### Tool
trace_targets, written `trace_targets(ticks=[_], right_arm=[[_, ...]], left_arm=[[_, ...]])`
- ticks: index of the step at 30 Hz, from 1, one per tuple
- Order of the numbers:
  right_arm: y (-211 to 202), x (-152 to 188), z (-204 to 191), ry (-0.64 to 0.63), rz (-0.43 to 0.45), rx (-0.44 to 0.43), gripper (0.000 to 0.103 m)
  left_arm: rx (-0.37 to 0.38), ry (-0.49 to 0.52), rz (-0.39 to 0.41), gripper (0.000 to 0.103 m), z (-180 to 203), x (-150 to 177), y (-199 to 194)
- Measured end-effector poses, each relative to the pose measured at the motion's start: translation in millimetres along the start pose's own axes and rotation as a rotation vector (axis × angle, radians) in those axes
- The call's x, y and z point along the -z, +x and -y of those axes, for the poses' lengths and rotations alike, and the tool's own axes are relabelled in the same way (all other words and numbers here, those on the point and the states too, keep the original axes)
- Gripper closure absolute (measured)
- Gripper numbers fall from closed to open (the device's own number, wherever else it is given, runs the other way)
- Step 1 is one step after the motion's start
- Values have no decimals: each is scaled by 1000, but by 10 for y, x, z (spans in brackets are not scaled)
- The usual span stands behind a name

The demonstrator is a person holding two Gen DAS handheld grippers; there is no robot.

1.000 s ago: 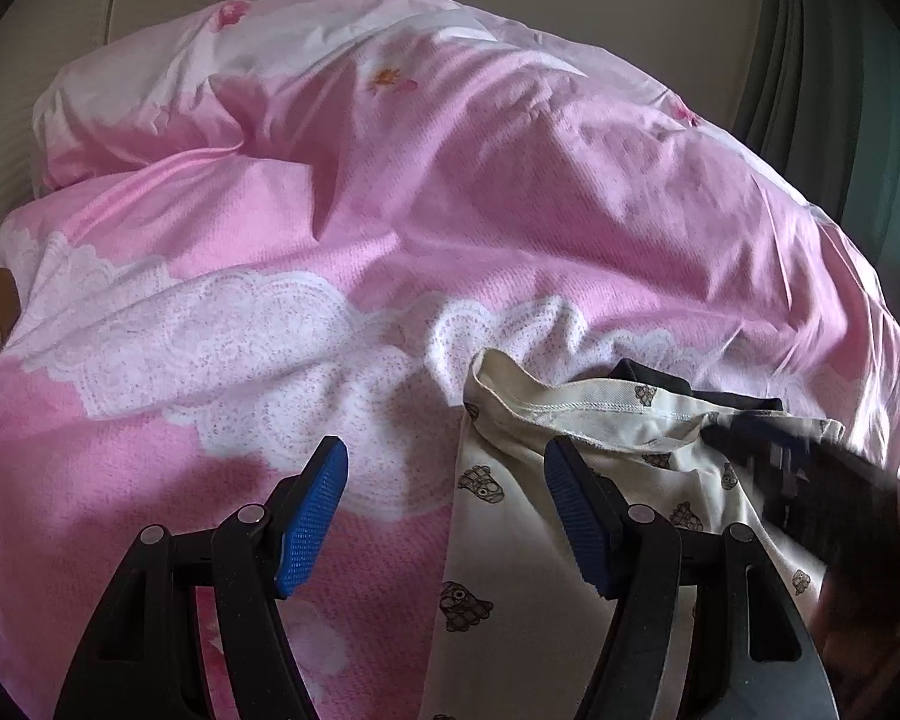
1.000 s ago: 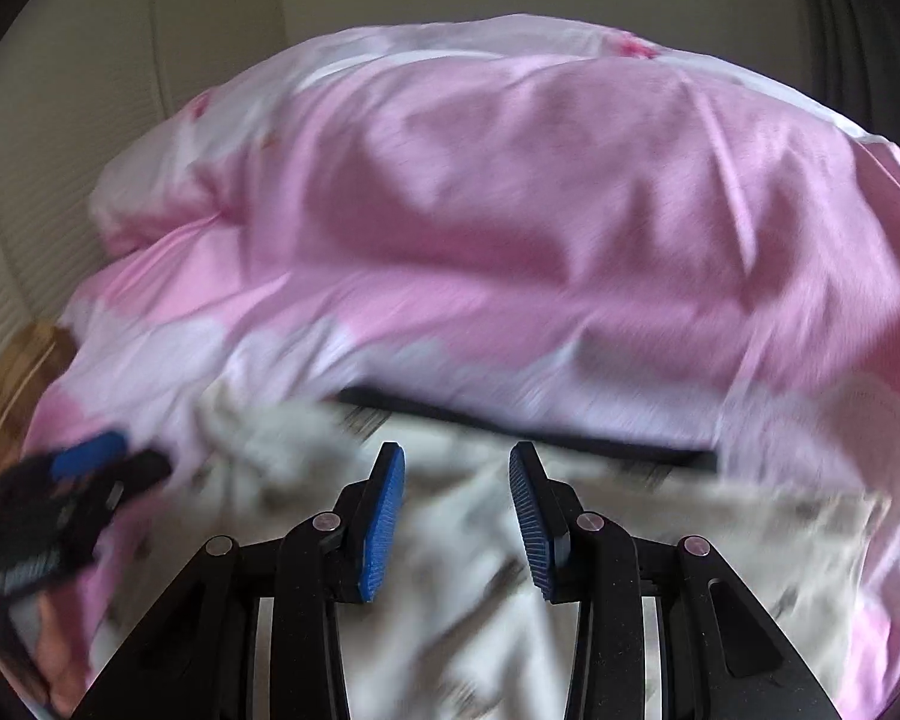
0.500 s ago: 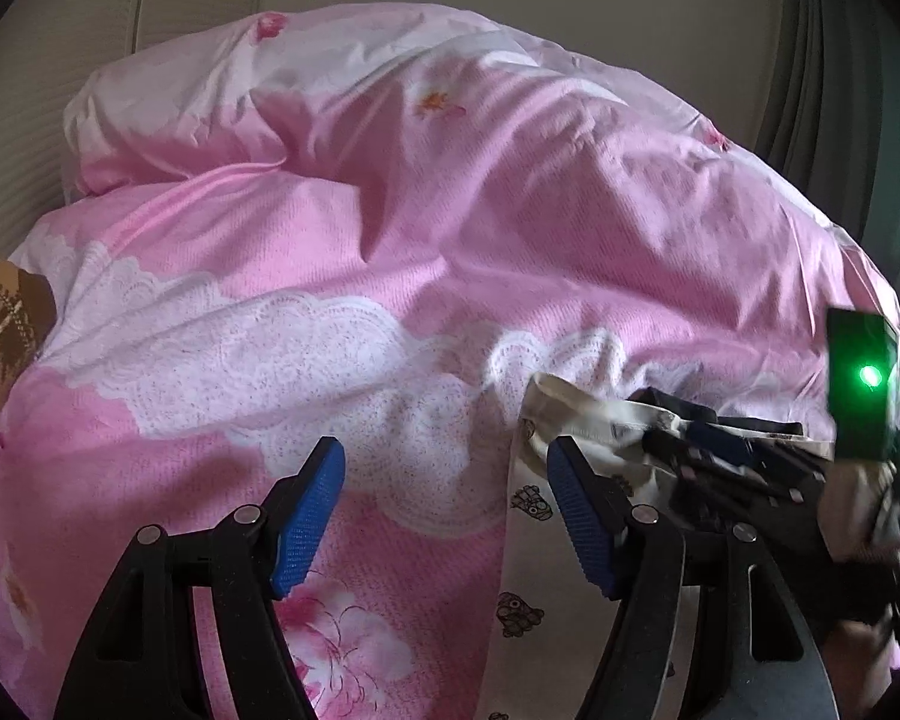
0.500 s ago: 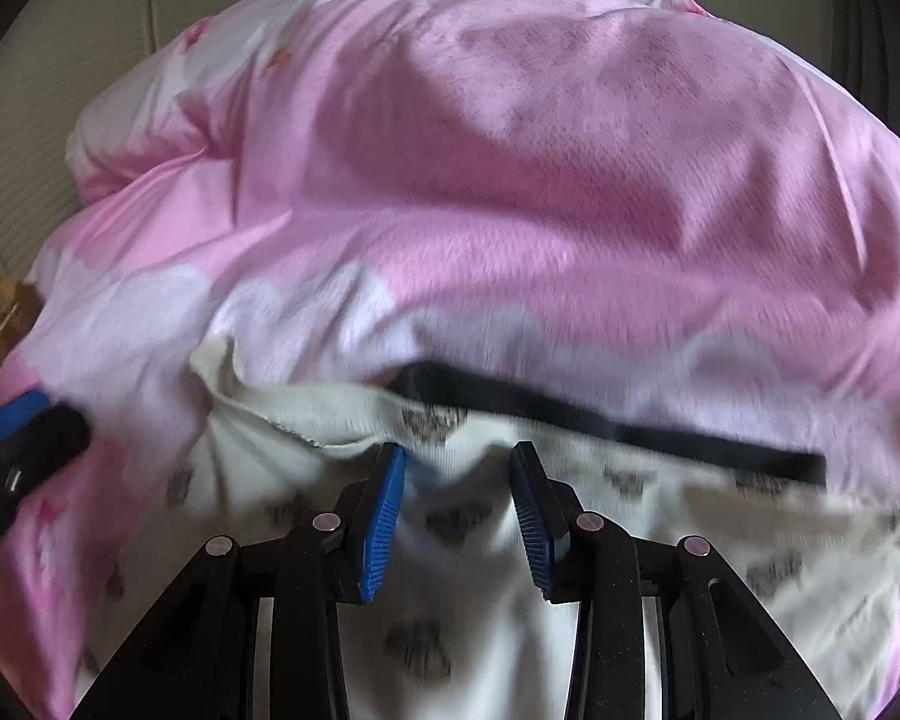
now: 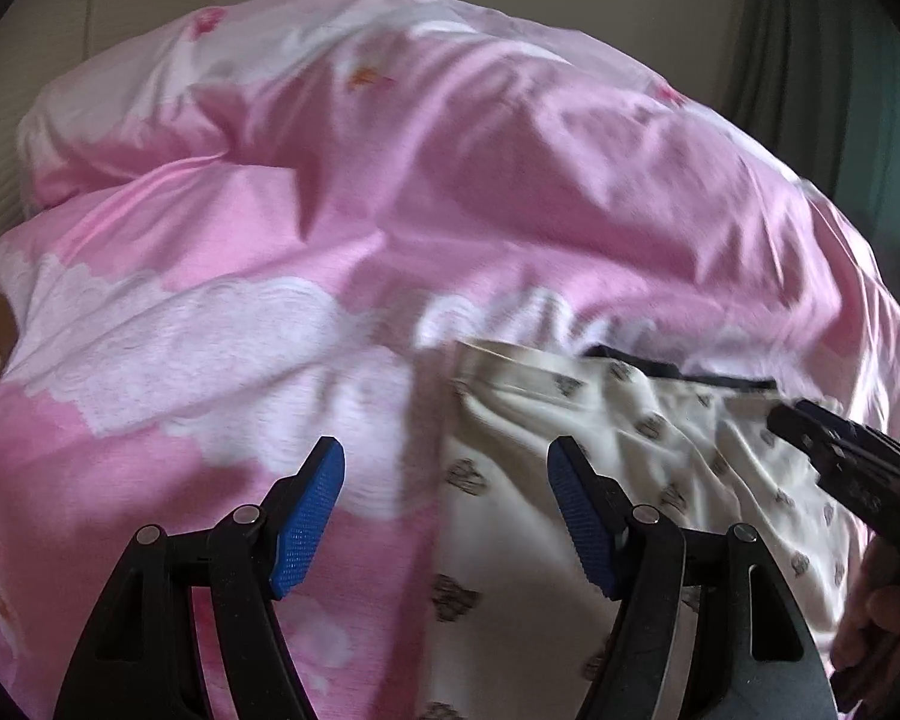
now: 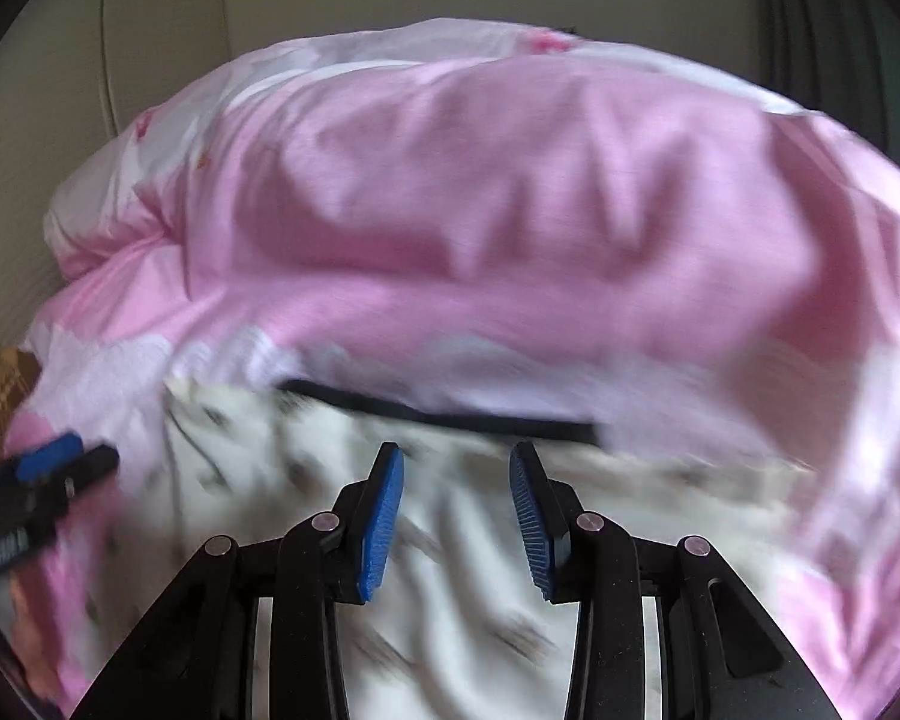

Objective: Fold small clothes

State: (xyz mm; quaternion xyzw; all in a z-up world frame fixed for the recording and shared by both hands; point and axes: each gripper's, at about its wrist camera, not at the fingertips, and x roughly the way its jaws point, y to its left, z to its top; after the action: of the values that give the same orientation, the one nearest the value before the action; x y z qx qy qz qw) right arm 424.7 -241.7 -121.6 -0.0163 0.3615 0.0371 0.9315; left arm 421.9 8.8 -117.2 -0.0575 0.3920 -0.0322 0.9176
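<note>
Bed (image 5: 150,360): one, covered by one pink quilt (image 5: 510,210) with white lace print, heaped high at the far side.

Garment (image 5: 570,480): one counted, cream cloth printed with small dark figures, trimmed with one black band (image 6: 438,414) along its far edge. It is laid flat but rumpled on the quilt at the near side. Its long axis cannot be told with certainty, the near end being cut off by the frame; the far hem is seen to run left to right. Both views are blurred.

Left gripper (image 5: 447,516): jaws are held wide with nothing between them. The garment's left edge is seen between the two blue pads (image 5: 309,522), so that the cloth lies ahead and to the right.

Right gripper (image 6: 456,516): jaws are set at a narrower gap, parted, with no cloth pinched. The garment lies directly beneath and ahead, the black band just beyond the tips.

Relation judged decisive: the right gripper is centred over the cloth and is the nearer; the left is placed at the left border, near the far left corner.

Plaid fabric (image 6: 0,396): one patch, at the left margin.
</note>
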Motion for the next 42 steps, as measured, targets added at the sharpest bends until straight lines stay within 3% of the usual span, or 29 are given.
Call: trace_targets(ticks=[5, 10, 12, 18, 21, 24, 26, 31, 37, 41, 42], right_arm=[[48, 303, 358, 16, -87, 66, 65], [129, 316, 619, 53, -92, 154, 65], [52, 317, 671, 88, -89, 139, 65], [-629, 516, 631, 95, -9, 115, 64], [-977, 747, 656, 159, -2, 99, 64], [-1205, 1003, 614, 186, 3, 112, 64], [-1279, 1198, 596, 195, 1, 125, 64], [-1240, 1469, 721, 240, -49, 153, 65], [-1209, 1580, 786, 227, -88, 144, 65], [-1058, 1629, 823, 229, -128, 103, 66], [-1029, 1641, 823, 228, -132, 99, 70]], left_arm=[[-11, 85, -36, 33, 188, 70, 91], [-57, 57, -77, 33, 56, 131, 249], [-74, 48, -80, 33, -15, 157, 237], [-41, 1, -19, 33, -72, 187, -189], [-52, -5, 11, 33, -22, 410, -521], [-45, 2, -7, 33, 34, 697, -742], [-80, 24, -11, 33, 51, 890, -842], [-110, -13, -41, 34, -62, 1109, -856], [-146, 69, -1, 33, 60, 1150, -898], [-132, 83, -41, 33, 94, 1231, -739], [-129, 79, -48, 35, 83, 1242, -712]])
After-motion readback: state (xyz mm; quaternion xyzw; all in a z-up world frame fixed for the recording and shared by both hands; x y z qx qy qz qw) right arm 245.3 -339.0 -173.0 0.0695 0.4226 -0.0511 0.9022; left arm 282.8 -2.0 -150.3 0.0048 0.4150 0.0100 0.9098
